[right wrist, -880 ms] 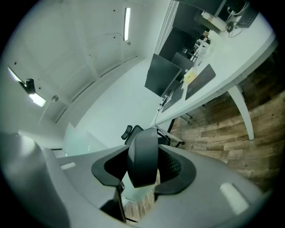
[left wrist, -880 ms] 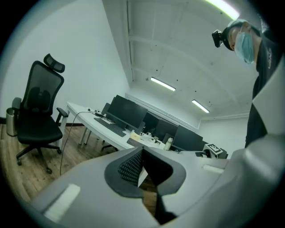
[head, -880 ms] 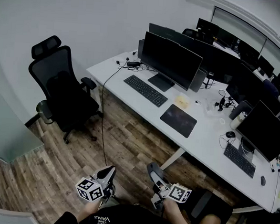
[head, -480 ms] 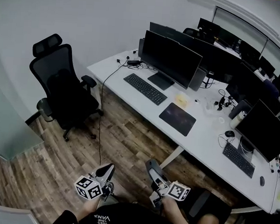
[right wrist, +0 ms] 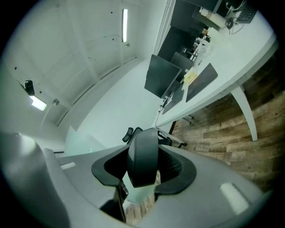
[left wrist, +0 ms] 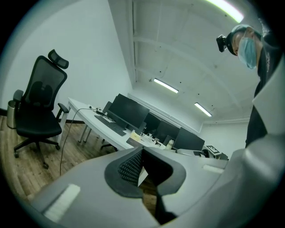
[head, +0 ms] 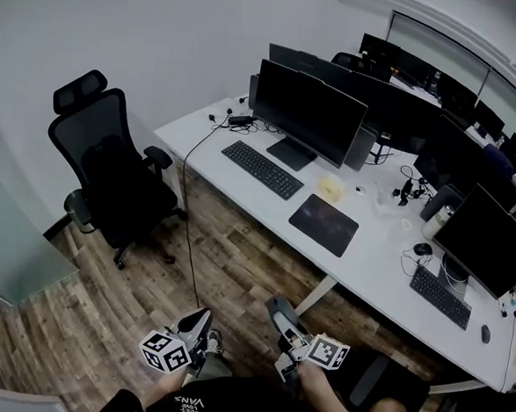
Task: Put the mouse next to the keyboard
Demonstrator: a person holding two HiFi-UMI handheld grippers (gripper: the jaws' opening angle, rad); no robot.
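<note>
Black office chair parked on the wood floor left of the long white desk, big dark monitor standing behind a black mouse pad, and a cable trailing down to the floor.

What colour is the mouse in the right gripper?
The mouse is black; the right gripper view shows it best.

Not much is changing. Head cam is swinging a touch, so the desk, keyboard & office chair, all well ahead of both jaws, are sliding slightly left & down in head view vs. a moment ago. Left gripper is easing down a bit, its marker cube sitting nearer the pic's bottom edge.
</note>
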